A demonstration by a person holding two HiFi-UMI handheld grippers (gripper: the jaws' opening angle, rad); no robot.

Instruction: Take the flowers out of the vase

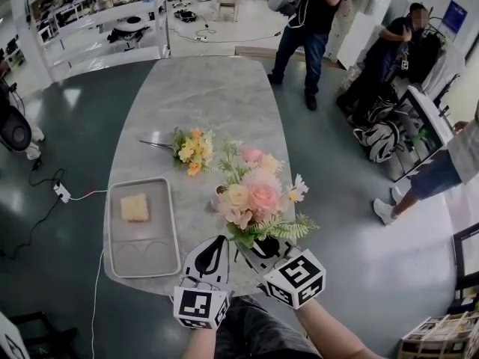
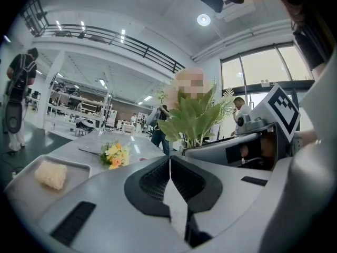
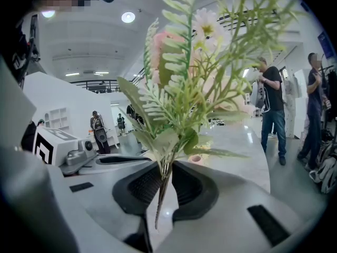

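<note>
Two bunches are out of the vase [image 3: 196,158], I judge. The pink bunch [image 1: 251,193] is held over the table's [image 1: 217,96] near end, its stems pinched in the right gripper [image 3: 162,178]. The yellow bunch [image 1: 191,151] lies at eleven o'clock. Only laying the pink bunch down remains. One left gripper [image 2: 169,165] is closed and empty. One tray [image 1: 161,223] sits at eight o'clock.

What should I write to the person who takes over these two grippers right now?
Left gripper: shut, empty, beside the right one.
Right gripper: shut on the green stems of the pink-and-cream flower bunch; stem ends hang free, in no vase.
Yellow-orange flower bunch lies on the grey marble table.
Small pink pot behind the held bunch may be the vase.
Done: both bunches are out. To do: probably lay the held bunch down.
</note>
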